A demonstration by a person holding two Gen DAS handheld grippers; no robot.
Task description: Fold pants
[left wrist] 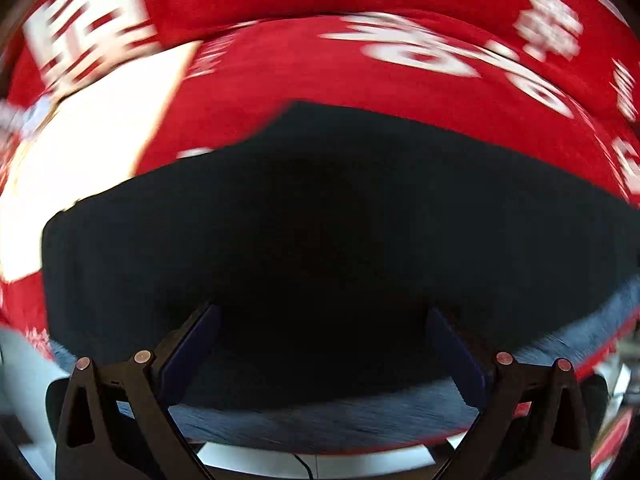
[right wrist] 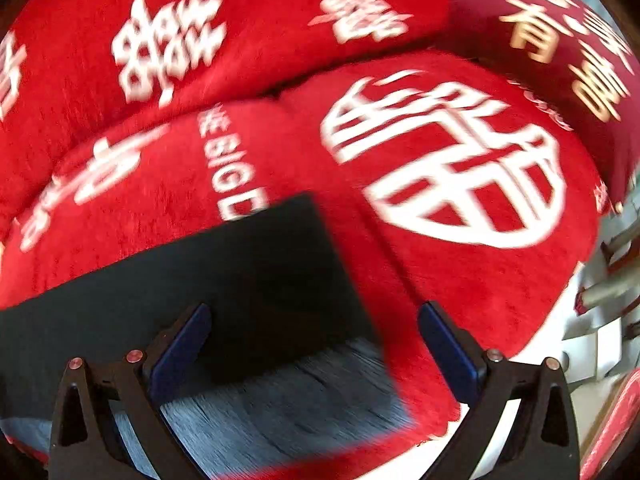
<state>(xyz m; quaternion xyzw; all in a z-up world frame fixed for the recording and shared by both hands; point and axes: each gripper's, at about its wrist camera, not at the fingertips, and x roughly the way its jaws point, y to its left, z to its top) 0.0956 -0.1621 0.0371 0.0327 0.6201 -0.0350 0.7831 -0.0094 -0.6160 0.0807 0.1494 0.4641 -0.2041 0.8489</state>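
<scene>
Dark navy pants (left wrist: 320, 220) lie flat on a red plush cover (left wrist: 360, 76) printed with white characters. Their near edge looks lighter blue-grey in the light. My left gripper (left wrist: 322, 314) hovers open just over the near part of the pants, nothing between its blue pads (left wrist: 192, 352). In the right wrist view the pants (right wrist: 240, 280) end in a straight right-hand edge and a far corner. My right gripper (right wrist: 314, 310) is open above that end; its left finger is over the cloth and its right finger (right wrist: 448, 352) is over the red cover (right wrist: 460, 280).
A bright white patch (left wrist: 80, 140) lies on the cover at the far left. Red cushions (right wrist: 180, 40) rise behind, with a darker one with gold characters (right wrist: 560, 40) at the right. A metal frame (right wrist: 612, 280) and white floor show past the cover's right edge.
</scene>
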